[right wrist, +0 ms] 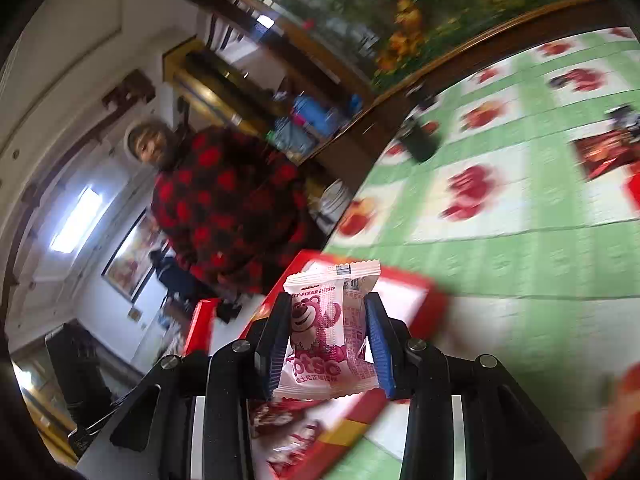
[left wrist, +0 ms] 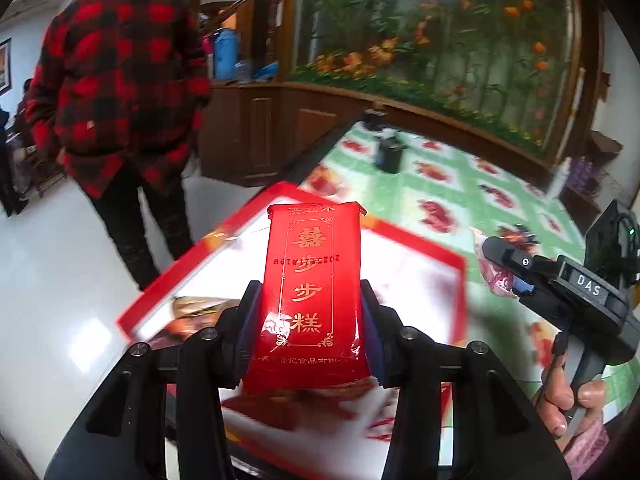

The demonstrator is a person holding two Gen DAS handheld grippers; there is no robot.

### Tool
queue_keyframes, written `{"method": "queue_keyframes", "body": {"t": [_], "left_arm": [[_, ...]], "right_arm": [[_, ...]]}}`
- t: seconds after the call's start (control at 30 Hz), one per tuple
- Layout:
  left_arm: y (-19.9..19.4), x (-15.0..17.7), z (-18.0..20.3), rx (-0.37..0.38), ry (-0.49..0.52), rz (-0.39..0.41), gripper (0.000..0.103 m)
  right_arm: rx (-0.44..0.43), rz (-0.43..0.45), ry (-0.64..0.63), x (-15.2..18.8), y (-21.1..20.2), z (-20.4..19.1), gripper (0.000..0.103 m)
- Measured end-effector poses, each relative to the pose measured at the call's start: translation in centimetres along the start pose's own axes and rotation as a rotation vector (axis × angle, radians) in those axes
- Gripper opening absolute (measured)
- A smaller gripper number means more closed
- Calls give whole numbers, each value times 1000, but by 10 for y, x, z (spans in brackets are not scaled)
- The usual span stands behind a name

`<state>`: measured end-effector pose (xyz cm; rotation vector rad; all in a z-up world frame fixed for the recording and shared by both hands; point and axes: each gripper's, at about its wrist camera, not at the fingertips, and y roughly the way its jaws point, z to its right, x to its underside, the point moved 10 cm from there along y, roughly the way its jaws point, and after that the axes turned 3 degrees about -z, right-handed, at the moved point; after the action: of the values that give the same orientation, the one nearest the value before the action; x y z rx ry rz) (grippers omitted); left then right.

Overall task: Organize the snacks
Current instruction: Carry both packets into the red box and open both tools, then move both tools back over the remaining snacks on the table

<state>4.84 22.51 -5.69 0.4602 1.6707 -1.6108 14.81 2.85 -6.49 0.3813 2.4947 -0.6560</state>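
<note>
My left gripper point(left wrist: 312, 300) is shut on a red snack packet with gold Chinese lettering point(left wrist: 314, 280) and holds it above a red-rimmed box with a white inside point(left wrist: 424, 280). My right gripper point(right wrist: 328, 312) is shut on a white and pink bear-print snack packet point(right wrist: 328, 332), held over the same red box point(right wrist: 424, 292). The right gripper also shows in the left wrist view point(left wrist: 500, 258), at the box's right side, with the pink packet point(left wrist: 496, 276) in it. Other red snack wrappers point(right wrist: 288, 424) lie in the box.
A green tablecloth with red fruit squares point(left wrist: 460, 184) covers the table. A black object point(left wrist: 390, 152) stands at the table's far edge. A dark red packet point(right wrist: 604, 152) lies on the cloth at right. A person in a red plaid coat point(left wrist: 120, 80) stands left of the table.
</note>
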Motion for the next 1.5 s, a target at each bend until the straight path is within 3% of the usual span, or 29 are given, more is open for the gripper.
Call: {"method": "queue_keyframes", "body": {"t": [0.23, 0.3, 0.37, 0.67, 0.83, 1.07, 1.2, 1.3, 1.5], "left_arm": [[6, 8, -20, -13, -19, -11, 44], [4, 8, -21, -31, -28, 3, 45], [1, 7, -22, -37, -25, 16, 45], [9, 21, 28, 39, 82, -25, 48], [12, 30, 52, 69, 131, -56, 48], [11, 36, 73, 85, 167, -80, 49], [7, 37, 93, 96, 212, -70, 64], [8, 38, 110, 111, 241, -73, 64], [15, 44, 150, 167, 305, -113, 64]], "right_arm": [[-2, -117, -66, 29, 56, -34, 40], [-7, -136, -83, 33, 59, -38, 46], [-2, -120, -78, 32, 56, -36, 62], [40, -31, 39, 8, 35, -1, 63], [146, 6, 41, -9, 21, 24, 63], [335, 154, 72, -58, -58, 99, 63], [453, 245, 149, -79, -130, 160, 63], [533, 305, 202, -88, -183, 201, 63], [691, 227, 288, -83, -235, 274, 64]]}}
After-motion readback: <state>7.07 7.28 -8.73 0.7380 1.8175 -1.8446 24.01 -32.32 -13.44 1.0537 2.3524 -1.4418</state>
